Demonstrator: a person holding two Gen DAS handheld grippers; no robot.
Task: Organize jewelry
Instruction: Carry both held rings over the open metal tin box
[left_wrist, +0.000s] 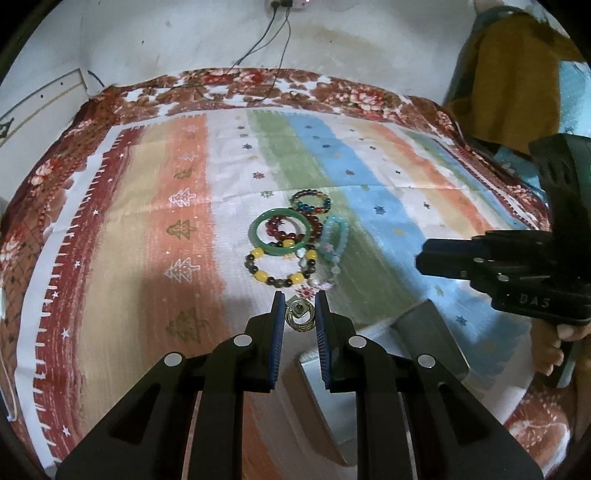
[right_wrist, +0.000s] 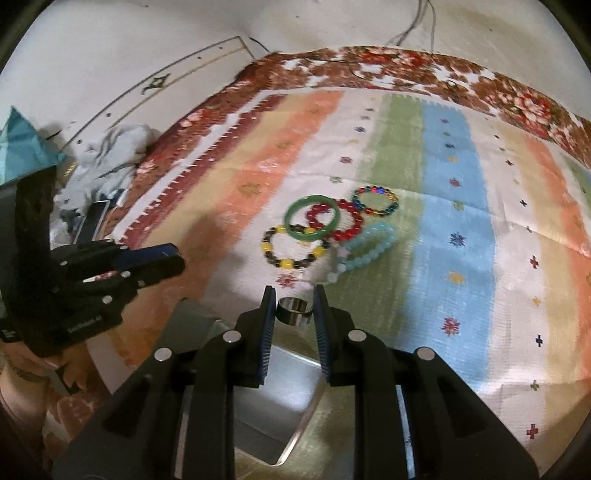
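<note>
While both grippers hang over the striped cloth (left_wrist: 147, 229), each grips one small piece. Left gripper (left_wrist: 300, 314): jaws narrowed, pinching a gold-toned ornament (left_wrist: 299, 315) between the blue pads, above the near edge of a metal tray (left_wrist: 424, 332). Right gripper (right_wrist: 293, 308): jaws narrowed around a silver ring (right_wrist: 291, 312), held above the same tray (right_wrist: 288, 398). Beyond the tips, a cluster lies on the cloth: green bangle (left_wrist: 280, 232) overlapping a red bead bracelet (left_wrist: 291, 227), a yellow-and-dark bead bracelet (left_wrist: 279, 267) nearest, a multicolour bead bracelet (left_wrist: 310, 201) farthest, a pale blue bead bracelet (left_wrist: 334, 236) to the right.
</note>
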